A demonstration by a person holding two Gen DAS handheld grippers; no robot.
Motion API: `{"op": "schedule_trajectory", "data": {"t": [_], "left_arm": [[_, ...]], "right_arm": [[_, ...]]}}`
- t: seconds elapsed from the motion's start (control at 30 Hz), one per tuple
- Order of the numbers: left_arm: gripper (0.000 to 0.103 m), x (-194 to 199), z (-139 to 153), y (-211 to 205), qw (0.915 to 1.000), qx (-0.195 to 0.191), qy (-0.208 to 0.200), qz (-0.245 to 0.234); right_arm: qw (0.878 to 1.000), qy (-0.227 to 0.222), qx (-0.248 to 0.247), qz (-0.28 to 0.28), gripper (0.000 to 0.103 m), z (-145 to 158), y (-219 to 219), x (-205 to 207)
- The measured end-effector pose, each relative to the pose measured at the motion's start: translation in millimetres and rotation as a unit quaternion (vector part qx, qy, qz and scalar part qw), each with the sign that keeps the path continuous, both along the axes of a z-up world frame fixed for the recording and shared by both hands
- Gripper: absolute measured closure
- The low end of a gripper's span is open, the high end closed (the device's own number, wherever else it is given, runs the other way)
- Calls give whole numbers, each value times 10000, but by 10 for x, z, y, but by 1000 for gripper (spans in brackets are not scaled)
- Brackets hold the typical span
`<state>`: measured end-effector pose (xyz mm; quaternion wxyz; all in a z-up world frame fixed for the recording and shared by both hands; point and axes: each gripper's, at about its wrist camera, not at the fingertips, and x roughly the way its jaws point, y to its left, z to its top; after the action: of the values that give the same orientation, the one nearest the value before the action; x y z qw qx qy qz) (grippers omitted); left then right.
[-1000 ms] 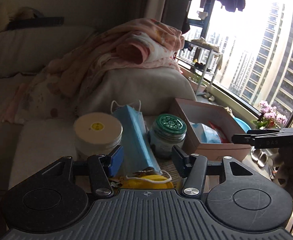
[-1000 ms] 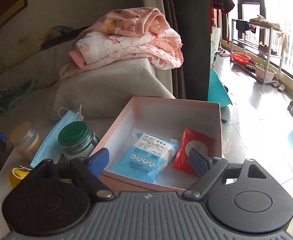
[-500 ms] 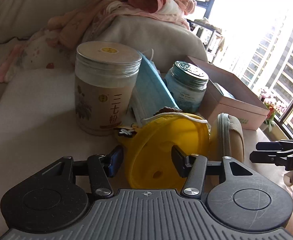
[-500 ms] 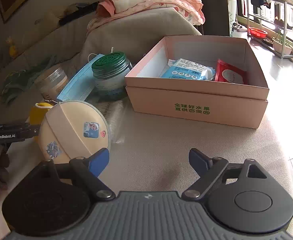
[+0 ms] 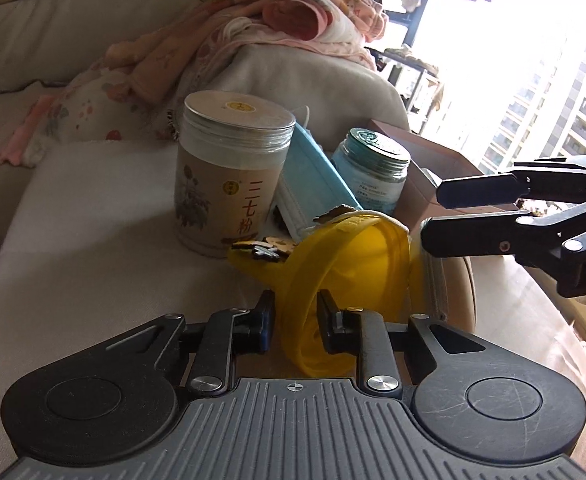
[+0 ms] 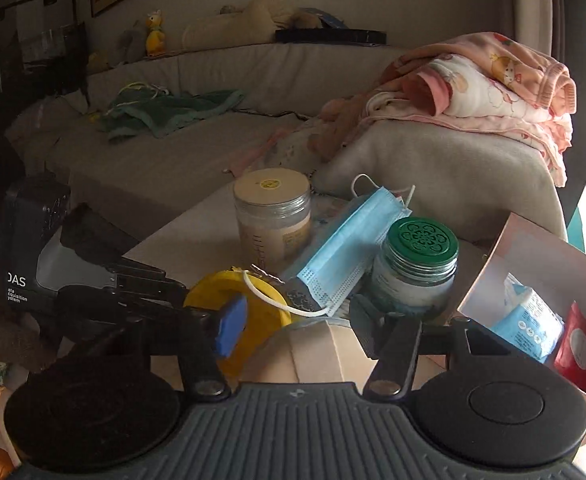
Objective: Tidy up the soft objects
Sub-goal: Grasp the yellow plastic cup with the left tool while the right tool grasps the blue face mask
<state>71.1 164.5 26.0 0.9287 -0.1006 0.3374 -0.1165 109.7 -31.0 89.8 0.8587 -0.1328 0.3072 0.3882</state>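
A yellow soft cup (image 5: pixel 353 264) lies on its side on the cloth-covered table, with a cream round zip pouch (image 5: pixel 437 280) right beside it. My left gripper (image 5: pixel 293 320) has the cup's rim between its fingers; the jaws are closing and the pads pinch the rim. In the right wrist view the cream pouch (image 6: pixel 317 344) sits between the fingers of my right gripper (image 6: pixel 299 328). Its jaws are closing, and the blue pad (image 6: pixel 231 326) still stands off the pouch. The left wrist view shows the right gripper (image 5: pixel 453 216) coming in from the right over the pouch.
Behind the cup stand a tan-lidded jar (image 5: pixel 233 176), a blue face mask (image 5: pixel 313 184) and a green-lidded jar (image 6: pixel 417 264). An open cardboard box (image 6: pixel 533 256) at the right holds a wipes packet (image 6: pixel 527 320) and a red packet (image 6: pixel 575 348). Pink blankets (image 6: pixel 485 84) lie on the sofa arm.
The left gripper sank toward the table and narrowed its jaws onto the yellow cup's rim. The right gripper swung left from the box to the cream pouch and narrowed around it.
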Motion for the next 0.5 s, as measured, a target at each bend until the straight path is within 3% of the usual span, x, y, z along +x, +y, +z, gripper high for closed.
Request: {"op": "schedule_trajectory", "data": {"t": [0.03,0.1,0.13,0.17,0.3,0.4,0.5], "left_arm": [[79,-20,4,29,10000,-32,-17,26],[80,-43,-6,94,9999,-92,-26,102],[81,-50,-17,127,9998,-105,-29,152],[81,-51,-33,158,9997,-118,-26,197],[81,-46,-102,240,9992,-275,-28,294],[81,-45,-73,226,9986,-407,-242,250],[80,-14,-89,185,9988,-341,-287,188]], "right_arm": [[9999,-27,-130,77,49,-34,105,13],[9988,-12,-439,202,67,-100,279,44],[9984,16,-525,223,89,-103,318,57],[9985,48,-505,220,97,-71,340,77],[9997,164,-53,-163,99,201,222,245],[9974,263,-237,-632,99,265,240,439],[9923,805,-441,-827,94,137,340,668]]}}
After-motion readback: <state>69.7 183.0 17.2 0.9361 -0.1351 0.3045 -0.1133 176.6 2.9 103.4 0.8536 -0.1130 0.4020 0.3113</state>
